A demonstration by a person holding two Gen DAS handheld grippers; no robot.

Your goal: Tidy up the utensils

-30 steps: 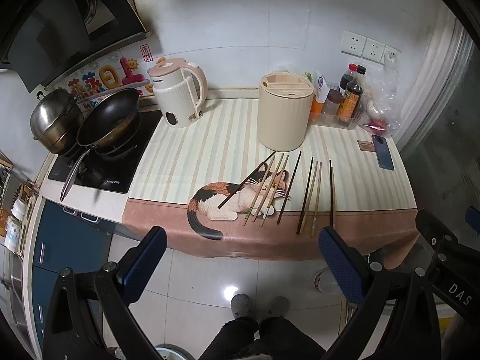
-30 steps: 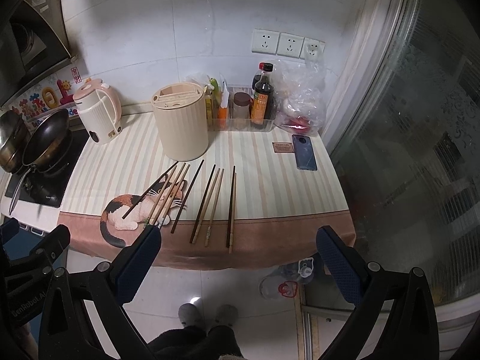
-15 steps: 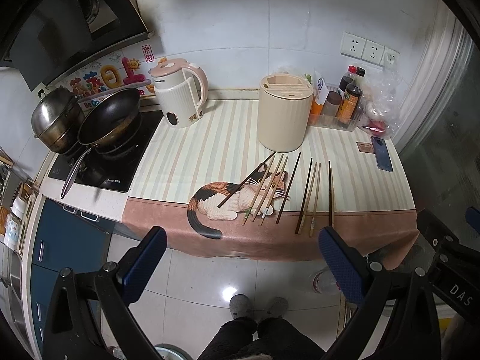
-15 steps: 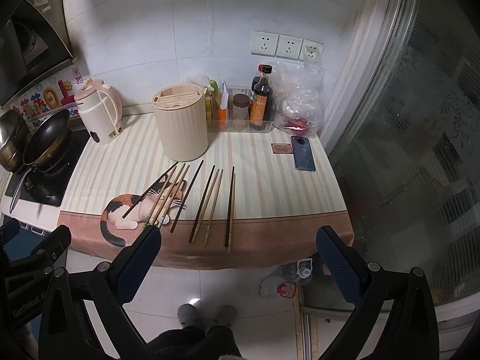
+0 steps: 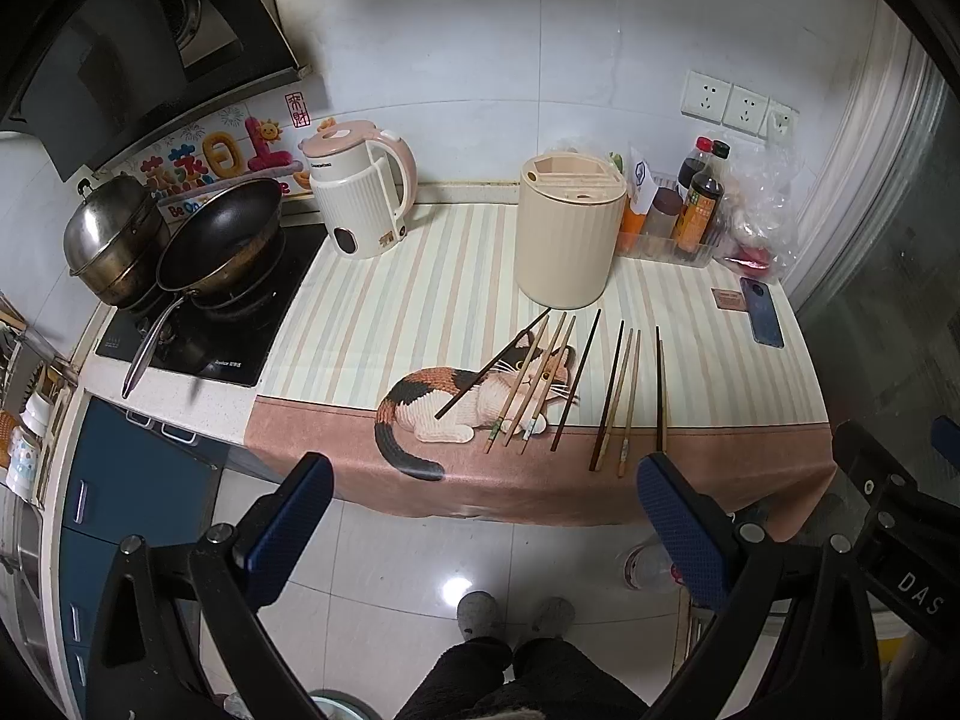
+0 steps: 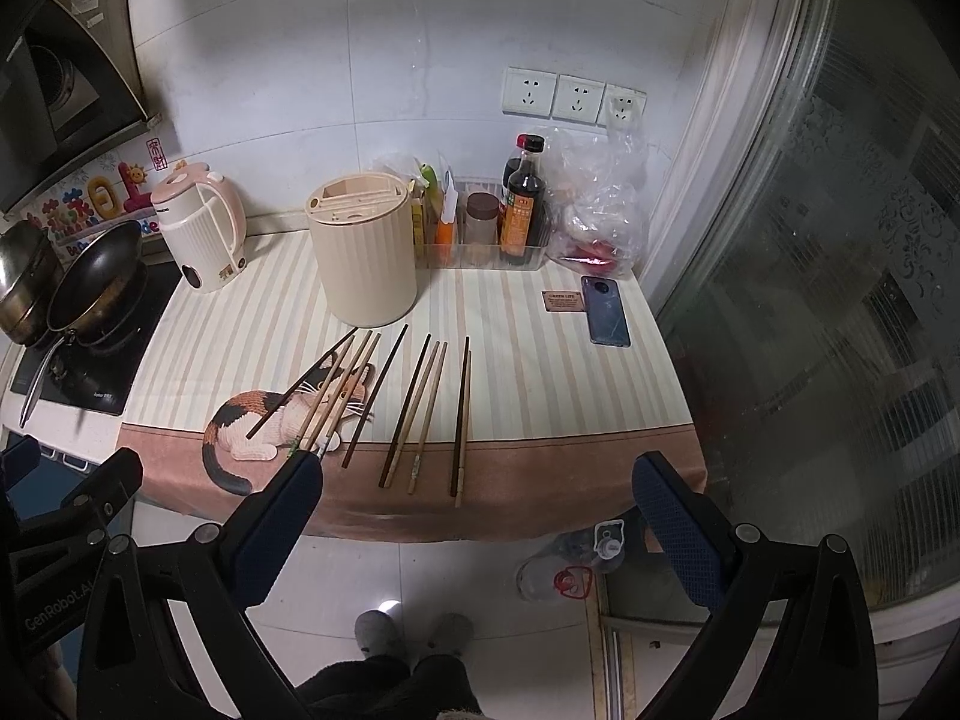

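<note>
both the left hand-held gripper (image 5: 480, 516) and right hand-held gripper (image 6: 477, 504) hang wide open, empty, off the table (image 5: 750, 468) front edge; chopsticks (image 6: 420, 408) lie near that edge, before the cream holder (image 6: 363, 258).

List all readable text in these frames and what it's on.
"DAS": right gripper body, seen from the left wrist.
"GenRobot.A", cut off: left gripper body, seen from the right wrist.
"Be O", partly hidden: wall sticker.
Too small or blurred: stove brand, kettle mark, sauce bottle label, brown card, red seal sticker.
</note>
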